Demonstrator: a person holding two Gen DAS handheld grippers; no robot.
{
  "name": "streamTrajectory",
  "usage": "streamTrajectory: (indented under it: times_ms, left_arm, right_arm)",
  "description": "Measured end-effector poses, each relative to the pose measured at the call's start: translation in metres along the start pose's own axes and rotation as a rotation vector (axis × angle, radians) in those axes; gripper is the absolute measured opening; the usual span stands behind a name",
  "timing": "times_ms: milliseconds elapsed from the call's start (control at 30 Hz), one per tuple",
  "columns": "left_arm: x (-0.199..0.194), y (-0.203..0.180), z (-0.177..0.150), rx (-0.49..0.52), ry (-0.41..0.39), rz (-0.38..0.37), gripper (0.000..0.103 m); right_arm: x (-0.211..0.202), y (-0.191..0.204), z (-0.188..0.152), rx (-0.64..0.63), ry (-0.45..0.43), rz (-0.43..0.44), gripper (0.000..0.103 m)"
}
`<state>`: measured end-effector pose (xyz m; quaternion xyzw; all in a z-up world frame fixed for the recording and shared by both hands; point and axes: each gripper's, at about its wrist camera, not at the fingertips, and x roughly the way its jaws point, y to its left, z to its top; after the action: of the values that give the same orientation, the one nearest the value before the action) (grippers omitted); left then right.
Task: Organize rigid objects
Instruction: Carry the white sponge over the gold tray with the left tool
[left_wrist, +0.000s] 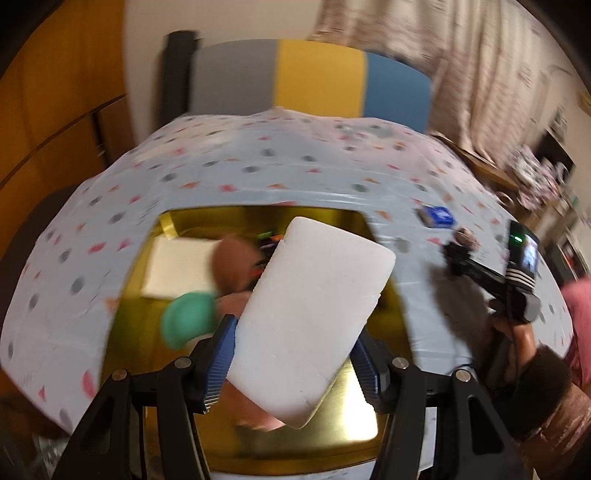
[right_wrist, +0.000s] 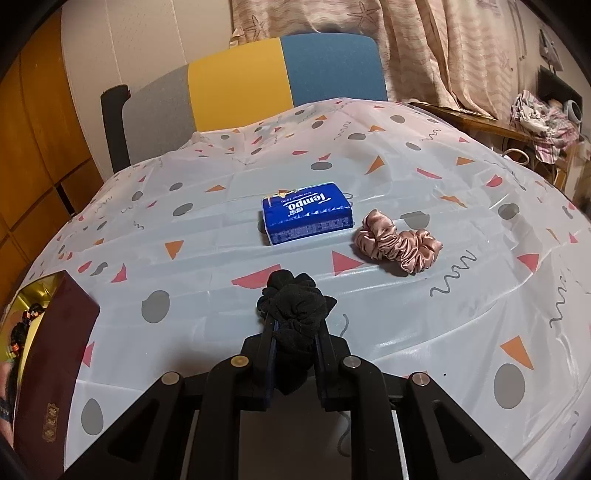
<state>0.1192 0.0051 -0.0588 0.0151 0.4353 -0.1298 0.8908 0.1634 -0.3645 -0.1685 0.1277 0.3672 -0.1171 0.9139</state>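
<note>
In the left wrist view my left gripper (left_wrist: 291, 341) is shut on a white foam block (left_wrist: 314, 314), held tilted above a gold-lined box (left_wrist: 354, 417). The box holds a white block (left_wrist: 177, 267), a brown round object (left_wrist: 231, 264), a green round object (left_wrist: 188, 319) and a small dark item with orange bits (left_wrist: 267, 240). In the right wrist view my right gripper (right_wrist: 293, 325) is shut on a black scrunchie (right_wrist: 293, 304) just above the tablecloth. A blue Tempo tissue pack (right_wrist: 306, 214) and a pink scrunchie (right_wrist: 397, 245) lie farther ahead.
The table wears a white patterned cloth (right_wrist: 184, 229). The box's maroon outer wall (right_wrist: 51, 354) stands at the left of the right wrist view. A grey, yellow and blue chair back (right_wrist: 236, 77) is behind the table. The right gripper and the hand holding it show at right (left_wrist: 513, 273).
</note>
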Motion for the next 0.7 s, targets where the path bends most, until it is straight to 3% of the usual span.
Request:
streamTrajectory:
  times_ms: [333,533,700]
  left_arm:
    - [0.026,0.074,-0.03,-0.172,0.076,0.095,0.06]
    - [0.042,0.094,-0.034,-0.254,0.088,0.079,0.06]
    - [0.047,0.101,-0.036,-0.282,0.104,0.153,0.063]
  right_arm:
    - [-0.002,0.007,0.0,-0.031,-0.01,-0.028,0.017]
    - [-0.002,0.009,0.0,-0.042,-0.006,-0.041,0.017]
    - [-0.002,0.01,0.0,-0.048,-0.006,-0.047,0.017]
